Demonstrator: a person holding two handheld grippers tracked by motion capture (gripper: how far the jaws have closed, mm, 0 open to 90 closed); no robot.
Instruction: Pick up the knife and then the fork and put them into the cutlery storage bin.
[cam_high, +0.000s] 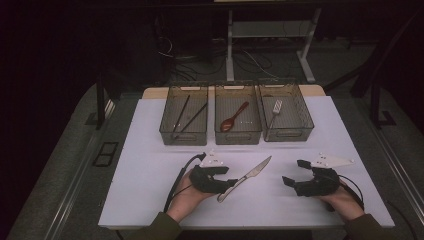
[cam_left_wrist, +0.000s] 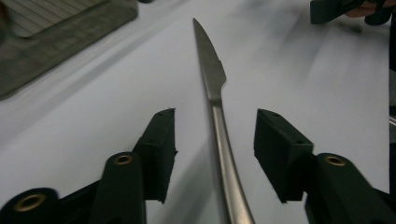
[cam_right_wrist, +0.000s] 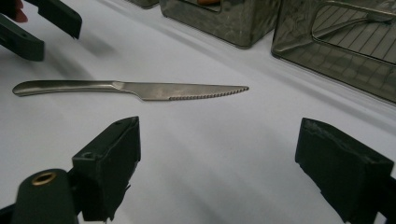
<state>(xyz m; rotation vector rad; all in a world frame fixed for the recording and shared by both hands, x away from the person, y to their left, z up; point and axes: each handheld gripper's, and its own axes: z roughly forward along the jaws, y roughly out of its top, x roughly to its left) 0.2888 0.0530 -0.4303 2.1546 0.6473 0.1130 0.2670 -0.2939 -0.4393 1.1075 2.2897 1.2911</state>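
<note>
knife (cam_left_wrist: 219, 121) handle end cut off at bottom edge, bins (cam_left_wrist: 51, 32) blurred by motion

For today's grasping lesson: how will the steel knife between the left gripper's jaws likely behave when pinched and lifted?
The knife looks like solid metal, so probably stiff. Its smooth rounded handle may slip or twist between the open left gripper pads. Lying flat on the table, it seems unlikely to roll.

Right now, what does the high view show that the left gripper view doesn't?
High view alone: three bins in a row, the left with chopsticks, the middle with a brown spoon, the right with a fork; both of the person's hands.
Left gripper view alone: the left gripper open, its jaws either side of the knife handle without touching it.
Shared: the knife on the white table, the right gripper.
</note>
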